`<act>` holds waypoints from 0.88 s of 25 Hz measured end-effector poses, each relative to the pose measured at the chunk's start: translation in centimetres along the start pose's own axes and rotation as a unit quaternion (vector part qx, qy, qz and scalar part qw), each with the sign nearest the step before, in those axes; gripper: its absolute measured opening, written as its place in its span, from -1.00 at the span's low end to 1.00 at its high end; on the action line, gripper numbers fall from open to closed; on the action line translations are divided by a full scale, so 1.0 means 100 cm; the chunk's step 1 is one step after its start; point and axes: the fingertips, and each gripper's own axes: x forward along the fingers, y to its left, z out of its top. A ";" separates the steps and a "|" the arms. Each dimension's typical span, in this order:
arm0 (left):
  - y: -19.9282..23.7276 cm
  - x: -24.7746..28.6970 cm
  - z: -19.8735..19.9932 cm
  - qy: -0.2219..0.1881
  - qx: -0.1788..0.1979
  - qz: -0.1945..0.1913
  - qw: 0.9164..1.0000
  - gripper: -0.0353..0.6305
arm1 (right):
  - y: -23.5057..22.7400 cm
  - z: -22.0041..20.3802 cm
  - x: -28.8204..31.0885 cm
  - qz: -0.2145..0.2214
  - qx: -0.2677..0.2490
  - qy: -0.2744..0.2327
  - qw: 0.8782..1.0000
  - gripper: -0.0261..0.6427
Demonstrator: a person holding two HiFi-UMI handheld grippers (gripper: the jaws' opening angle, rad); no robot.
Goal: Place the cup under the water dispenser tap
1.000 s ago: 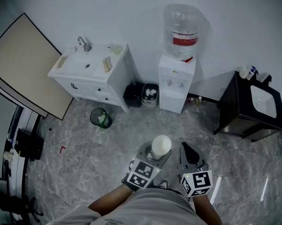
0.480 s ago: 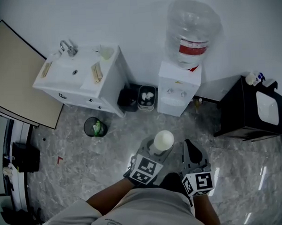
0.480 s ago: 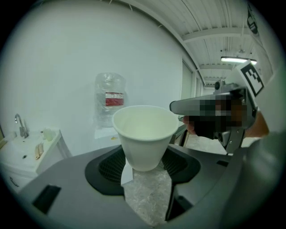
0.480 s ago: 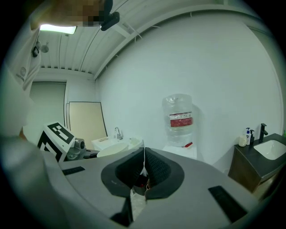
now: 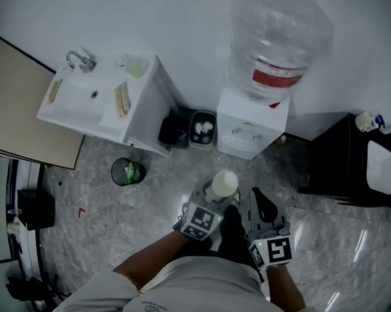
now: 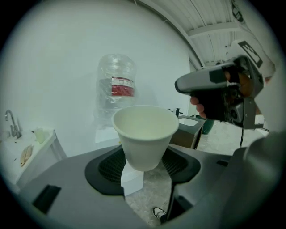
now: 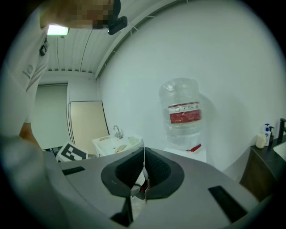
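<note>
A white paper cup (image 6: 145,135) (image 5: 224,182) stands upright and empty between the black pads of my left gripper (image 6: 144,165) (image 5: 217,197), which is shut on its lower part. Ahead by the wall is the white water dispenser (image 5: 252,126) (image 6: 132,176) (image 7: 190,153), carrying a large clear bottle (image 5: 278,44) (image 6: 115,91) (image 7: 181,114) with a red label. Its taps sit on the front face, still some way off from the cup. My right gripper (image 7: 144,172) (image 5: 262,210) is beside the left one, its pads together with nothing between them.
A white sink cabinet (image 5: 107,104) (image 7: 117,144) stands left of the dispenser. Two small bins (image 5: 189,129) sit between them and a green-lined waste basket (image 5: 126,171) stands on the marble floor. A dark cabinet (image 5: 365,162) (image 6: 189,131) is on the right.
Both grippers and the camera have come forward toward the dispenser, which looms larger now. The cup stays in the left gripper's grip.
</note>
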 end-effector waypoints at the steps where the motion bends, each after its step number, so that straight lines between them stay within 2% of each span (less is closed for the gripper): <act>1: 0.007 0.014 -0.004 -0.003 0.000 0.006 1.000 -0.12 | -0.009 0.000 0.011 0.010 -0.001 0.000 1.000 -0.87; 6: 0.048 0.078 -0.031 0.002 -0.009 0.037 0.999 -0.12 | -0.043 -0.006 0.068 0.056 -0.012 0.012 0.998 -0.87; 10: 0.069 0.127 -0.072 0.021 -0.015 0.035 0.999 -0.12 | -0.057 -0.022 0.100 0.066 -0.002 0.013 0.998 -0.87; 15: 0.084 0.193 -0.167 0.052 -0.015 0.016 0.998 -0.12 | -0.063 -0.059 0.131 0.073 0.019 -0.007 0.997 -0.87; 22: 0.121 0.285 -0.290 0.085 -0.026 0.028 0.996 -0.12 | -0.090 -0.149 0.159 0.058 0.019 0.036 0.997 -0.87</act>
